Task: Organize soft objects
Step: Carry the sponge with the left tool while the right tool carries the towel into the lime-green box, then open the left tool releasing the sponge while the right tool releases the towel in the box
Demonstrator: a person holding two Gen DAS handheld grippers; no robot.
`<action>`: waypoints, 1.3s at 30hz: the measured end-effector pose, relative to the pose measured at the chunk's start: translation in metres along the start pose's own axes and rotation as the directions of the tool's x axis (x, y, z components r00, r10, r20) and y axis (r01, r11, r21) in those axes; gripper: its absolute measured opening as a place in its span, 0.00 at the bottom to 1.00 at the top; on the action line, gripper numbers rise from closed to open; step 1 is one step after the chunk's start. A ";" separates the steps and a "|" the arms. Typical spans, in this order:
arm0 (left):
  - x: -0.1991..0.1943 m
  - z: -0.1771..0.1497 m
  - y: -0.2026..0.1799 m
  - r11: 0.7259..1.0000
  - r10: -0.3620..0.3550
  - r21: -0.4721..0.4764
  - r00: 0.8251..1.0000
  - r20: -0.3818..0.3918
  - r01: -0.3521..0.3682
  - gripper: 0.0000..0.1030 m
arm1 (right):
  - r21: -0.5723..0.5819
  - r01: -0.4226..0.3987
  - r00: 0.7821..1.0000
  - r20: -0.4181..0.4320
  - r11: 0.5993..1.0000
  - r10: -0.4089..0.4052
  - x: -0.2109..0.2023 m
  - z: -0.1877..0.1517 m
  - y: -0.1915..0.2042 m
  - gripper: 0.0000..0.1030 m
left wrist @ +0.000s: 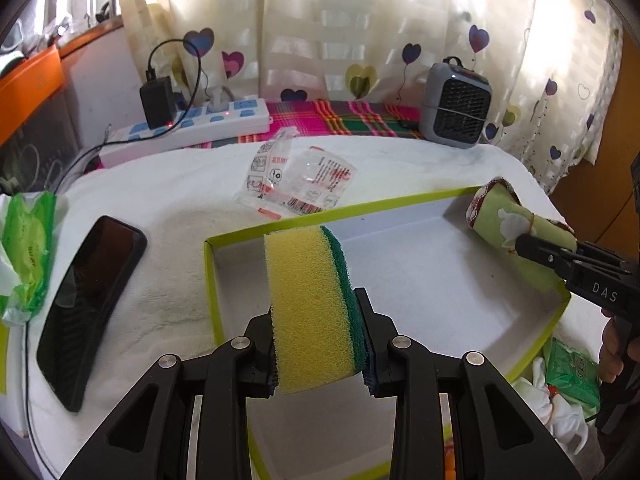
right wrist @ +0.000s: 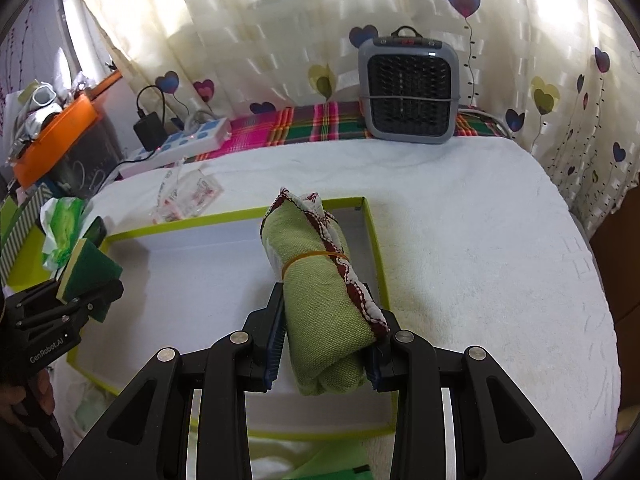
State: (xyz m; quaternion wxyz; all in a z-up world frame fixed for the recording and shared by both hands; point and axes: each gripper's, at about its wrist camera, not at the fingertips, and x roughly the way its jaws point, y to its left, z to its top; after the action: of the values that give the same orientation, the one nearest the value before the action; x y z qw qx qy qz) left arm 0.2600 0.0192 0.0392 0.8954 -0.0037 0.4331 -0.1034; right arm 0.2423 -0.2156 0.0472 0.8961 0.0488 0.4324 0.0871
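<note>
- We work at a table spread with a white fleecy cloth (left wrist: 168, 288), heart-printed curtains behind it, a grey mini fan heater (left wrist: 456, 106) and a white power strip (left wrist: 208, 122) at the far edge.
- In the left wrist view, our left gripper (left wrist: 322, 354) clamps a yellow foam sponge with a green scouring face (left wrist: 310, 312), pads pressing both flat sides; the sponge hangs over the near left part of a shallow white cardboard tray with a lime-green rim (left wrist: 400, 202).
- The tray floor looks bare, so we judge nothing is stowed yet.
- Outside the tray lie a black phone (left wrist: 92, 308), a crumpled clear printed wrapper (left wrist: 298, 184) and a green tissue pack (left wrist: 28, 248).
- At the right of that view, our right gripper (left wrist: 532, 246) carries a rolled green cloth tied with a rubber band (left wrist: 508, 224) above the tray's far right corner.
- In the right wrist view, the right gripper (right wrist: 324, 356) is closed on the near end of the cloth roll (right wrist: 320, 288), which points out over the tray's right side (right wrist: 378, 248).
- The sponge (right wrist: 86, 270) shows at the left, held in the left gripper (right wrist: 80, 298) above the tray's left edge.
- Both items are over the tray but unreleased; we reckon lowering and letting go remain.
</note>
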 end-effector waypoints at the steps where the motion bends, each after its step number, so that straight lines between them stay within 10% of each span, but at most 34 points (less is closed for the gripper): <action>1: 0.002 0.000 0.000 1.000 0.005 0.000 1.000 -0.004 -0.005 0.28 | 0.001 0.001 1.000 -0.004 1.000 -0.001 0.002 0.000 0.000 0.33; 39: -0.015 -0.013 -0.008 1.000 0.002 -0.026 1.000 0.001 -0.002 0.44 | -0.012 0.002 1.000 0.008 1.000 -0.002 -0.007 -0.003 0.004 0.61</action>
State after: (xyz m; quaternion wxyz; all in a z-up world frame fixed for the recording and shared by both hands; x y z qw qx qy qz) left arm 0.2395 0.0154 0.0435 0.8957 -0.0150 0.4337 -0.0970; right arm 0.2354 -0.2129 0.0516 0.8983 0.0431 0.4282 0.0886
